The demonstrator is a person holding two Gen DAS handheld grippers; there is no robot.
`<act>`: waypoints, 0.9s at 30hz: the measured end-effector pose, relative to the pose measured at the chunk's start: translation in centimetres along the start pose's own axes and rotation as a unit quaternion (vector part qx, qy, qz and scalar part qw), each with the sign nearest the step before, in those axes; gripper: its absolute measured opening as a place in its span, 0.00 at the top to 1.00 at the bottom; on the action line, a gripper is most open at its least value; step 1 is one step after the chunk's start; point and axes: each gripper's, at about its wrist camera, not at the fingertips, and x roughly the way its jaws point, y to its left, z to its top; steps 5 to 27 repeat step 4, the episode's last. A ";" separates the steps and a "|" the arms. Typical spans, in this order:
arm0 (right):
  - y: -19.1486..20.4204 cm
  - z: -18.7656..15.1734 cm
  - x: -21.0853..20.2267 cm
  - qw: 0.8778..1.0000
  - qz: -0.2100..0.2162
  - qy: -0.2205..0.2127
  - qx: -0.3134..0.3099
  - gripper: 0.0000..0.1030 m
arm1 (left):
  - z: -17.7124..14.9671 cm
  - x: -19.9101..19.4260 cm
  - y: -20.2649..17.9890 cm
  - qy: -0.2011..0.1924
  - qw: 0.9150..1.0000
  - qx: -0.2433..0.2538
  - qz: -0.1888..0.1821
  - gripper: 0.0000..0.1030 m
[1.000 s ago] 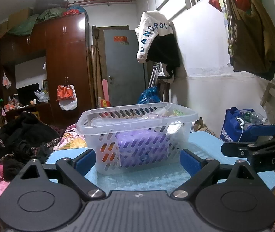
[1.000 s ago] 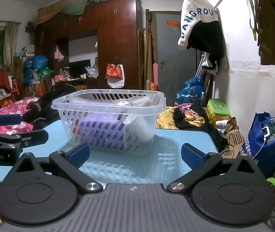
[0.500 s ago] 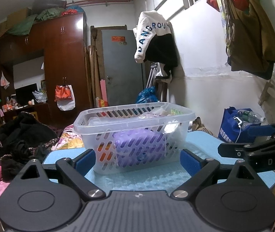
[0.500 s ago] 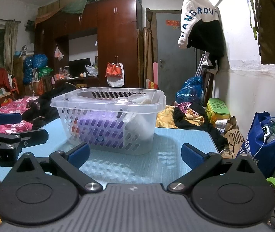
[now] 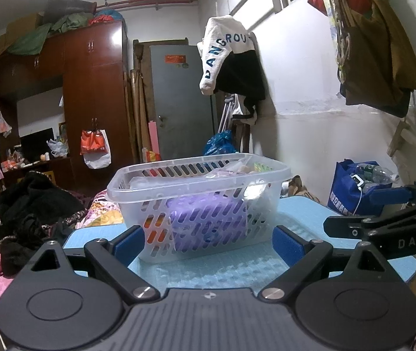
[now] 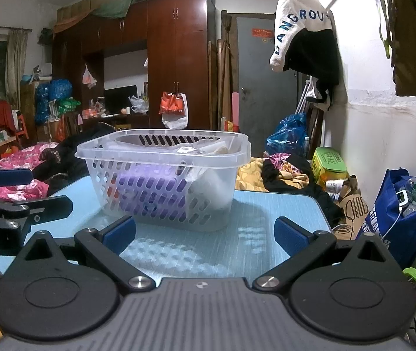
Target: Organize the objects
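Item: clear plastic laundry-style basket [image 5: 199, 201], slotted walls, sitting at the centre of both wrist views on a light blue table [image 5: 237, 266]; placed near the table's middle, probably so either side can be reached
Contents: a purple packet [image 5: 208, 222] is showing through the slots in the lower middle of the basket, with an orange item at its lower left and pale wrapped pieces lying near the rim; these cannot be identified more closely
Left gripper [image 5: 209, 241]: jaws are standing wide open, holding nothing, blue pads [image 5: 129, 242] framing the basket's near wall from the lower centre of the frame, apart from it; the wide spread seems to be suiting a grip on the basket or a reach inside
Right gripper [image 6: 205, 234]: jaws are likewise standing wide open and empty, low in the frame, pointing at the basket's right-hand end, not touching it
Cross-view: each gripper is appearing at the edge of the other's frame, right gripper at middle right of the left view, left gripper at middle left of the right view
Task standing, as judged: the objects are lying gathered in the basket; no loose object is showing on the table beside it
Surroundings: blue shopping bag [image 6: 398, 213] with a water bottle at lower right; dark wooden wardrobe [image 6: 175, 58] in the upper centre
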 end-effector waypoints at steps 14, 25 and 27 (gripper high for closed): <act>0.0 0.1 -0.1 1.000 0.003 0.000 -0.001 0.00 | -0.1 0.0 -0.1 -0.002 1.000 0.002 0.000 0.07; 0.0 0.1 -0.1 1.000 0.003 0.000 -0.001 0.00 | -0.1 0.0 -0.1 -0.002 1.000 0.002 0.000 0.07; 0.0 0.1 -0.1 1.000 0.003 0.000 -0.001 0.00 | -0.1 0.0 -0.1 -0.002 1.000 0.002 0.000 0.07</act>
